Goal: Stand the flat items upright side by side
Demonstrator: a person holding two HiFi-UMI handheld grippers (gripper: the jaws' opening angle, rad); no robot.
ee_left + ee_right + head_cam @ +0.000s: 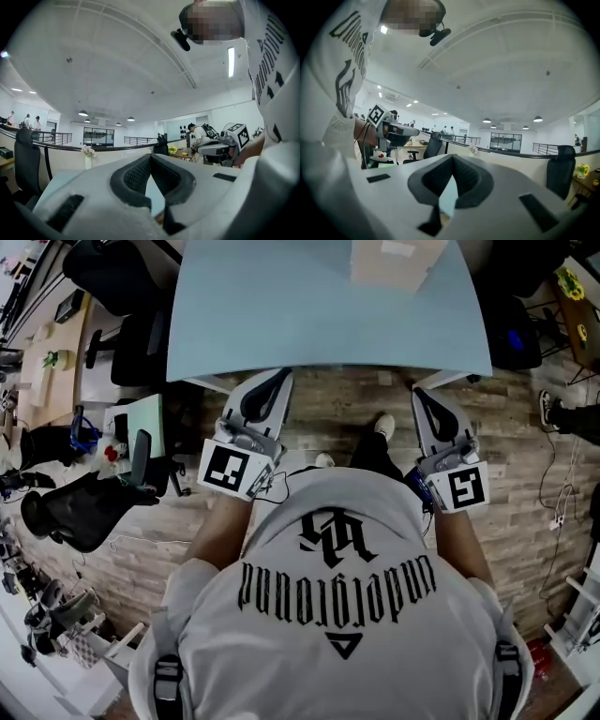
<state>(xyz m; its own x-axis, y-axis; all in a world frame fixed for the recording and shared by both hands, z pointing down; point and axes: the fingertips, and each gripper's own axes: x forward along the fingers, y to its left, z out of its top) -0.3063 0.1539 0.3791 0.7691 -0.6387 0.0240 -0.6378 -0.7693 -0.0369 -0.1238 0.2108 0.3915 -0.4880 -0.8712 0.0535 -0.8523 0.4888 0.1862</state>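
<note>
Two grippers point toward a pale blue table (pixel 281 315) from just short of its near edge, over wooden floor (pixel 328 413). The left gripper (pixel 283 374) sits at 11 o'clock and the right gripper (pixel 418 392) at 1 o'clock. Each has its jaws pressed together with nothing between them. A brown cardboard box (pixel 394 261) rests on the table at 12 to 1 o'clock, against the far edge, well apart from both grippers; whether it lies flat cannot be told.

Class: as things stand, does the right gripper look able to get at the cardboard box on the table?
Probably, with a long forward stretch: the right gripper hangs shut just short of the table, the box sits at its far edge, nothing between.
</note>
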